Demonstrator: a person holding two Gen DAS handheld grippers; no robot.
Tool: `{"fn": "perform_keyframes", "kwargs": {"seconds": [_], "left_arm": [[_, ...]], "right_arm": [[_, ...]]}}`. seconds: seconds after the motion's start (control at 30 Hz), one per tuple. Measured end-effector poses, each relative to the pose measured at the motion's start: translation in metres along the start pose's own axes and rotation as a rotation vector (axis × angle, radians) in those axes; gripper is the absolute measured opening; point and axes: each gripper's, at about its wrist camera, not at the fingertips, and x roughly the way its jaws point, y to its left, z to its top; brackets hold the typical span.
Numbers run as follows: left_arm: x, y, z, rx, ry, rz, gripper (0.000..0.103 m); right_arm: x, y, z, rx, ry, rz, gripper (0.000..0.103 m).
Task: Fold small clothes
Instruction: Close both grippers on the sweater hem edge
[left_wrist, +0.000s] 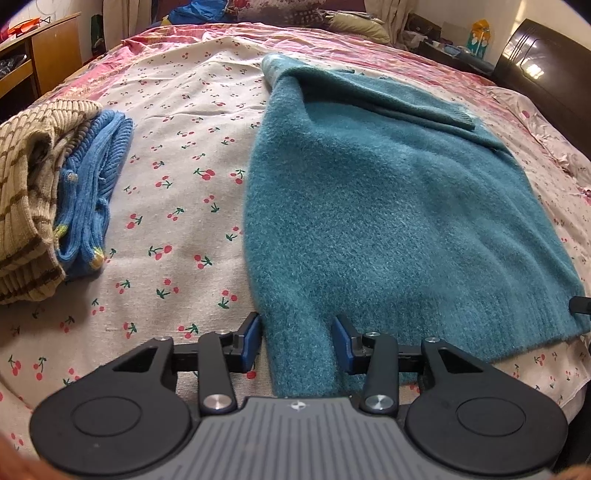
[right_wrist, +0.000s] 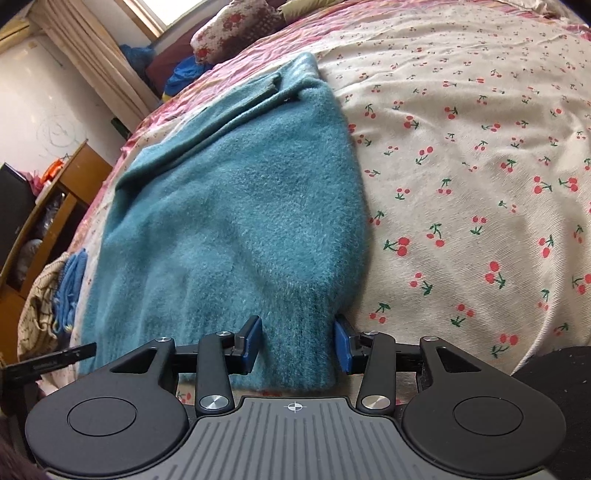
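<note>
Right between the fingers of the left gripper (left_wrist: 297, 343) sits the near-left corner of the teal sweater (left_wrist: 388, 206), at the ribbed hem. The jaws are spread apart with fabric in the gap, so nothing is pinched yet. Same deal on the other side: the right gripper (right_wrist: 298, 343) is released too, its blue pads straddling the hem's near-right corner, and the sweater (right_wrist: 236, 206) runs away from it up the bed.

So my read is we're at the grab-the-hem stage. Both sleeves look already folded across the body at the far end, so what's left is the bottom-to-top fold. Next move calls for both sets of jaws to close on the hem corners at the same time, then lift and carry them forward toward the collar, keeping them level so the fuzzy knit doesn't bunch up.

Off to the left of the left gripper, a folded blue knit (left_wrist: 92, 192) and a beige striped knit (left_wrist: 26, 206) are stacked on the cherry-print sheet (left_wrist: 177, 147).
</note>
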Motion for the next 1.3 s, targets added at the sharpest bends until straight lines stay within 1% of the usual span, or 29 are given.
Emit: {"fn": "perform_keyframes", "kwargs": {"seconds": [0.07,0.1,0.13,0.17,0.23,0.33,0.37,0.43,0.6,0.7,0.83,0.97,1.03,1.17,1.3], "left_arm": [[-0.001,-0.001,-0.001,0.005,-0.008,-0.003,0.040],[-0.002,-0.001,-0.001,0.006,-0.013,-0.006,0.036],[-0.003,-0.002,-0.002,0.007,-0.019,-0.012,0.030],[-0.004,-0.002,-0.002,0.009,-0.025,-0.018,0.029],[-0.005,-0.003,-0.002,0.014,-0.030,-0.024,0.029],[-0.002,-0.003,0.001,0.016,-0.010,-0.025,0.029],[-0.001,-0.003,0.002,0.016,-0.004,-0.026,0.029],[0.001,-0.003,0.003,0.016,0.002,-0.025,0.029],[0.002,-0.008,0.002,0.045,0.003,0.004,0.031],[0.003,-0.012,0.002,0.060,0.001,0.021,0.032],[0.002,-0.018,0.000,0.086,-0.009,0.052,0.032],[0.000,-0.025,-0.001,0.115,-0.018,0.084,0.028],[-0.001,-0.030,-0.001,0.130,-0.016,0.101,0.024],[-0.003,-0.039,0.001,0.156,-0.013,0.136,0.021],[-0.009,-0.046,0.004,0.171,-0.021,0.136,0.021]], "right_arm": [[-0.001,0.001,-0.001,0.001,-0.005,0.002,0.041],[-0.002,0.000,-0.001,0.006,-0.009,0.008,0.041],[-0.003,0.000,-0.002,0.012,-0.012,0.023,0.038],[-0.004,-0.001,-0.002,0.017,-0.012,0.044,0.036],[-0.003,-0.001,-0.002,0.017,-0.009,0.064,0.035],[0.003,0.003,-0.002,0.000,0.008,0.043,0.035],[0.004,0.004,-0.001,-0.003,0.009,0.042,0.037],[0.006,0.006,-0.001,-0.002,0.009,0.044,0.037],[0.008,0.007,-0.002,-0.002,0.005,0.046,0.037],[0.008,0.004,-0.002,0.010,0.004,0.052,0.035],[0.008,0.004,-0.002,0.011,-0.004,0.042,0.026],[0.007,0.006,-0.003,-0.002,-0.014,0.037,0.020],[0.007,0.006,-0.003,-0.001,-0.020,0.048,0.018],[0.003,0.006,-0.004,0.006,-0.039,0.075,0.017],[0.000,0.005,-0.002,0.017,-0.058,0.096,0.016]]}}
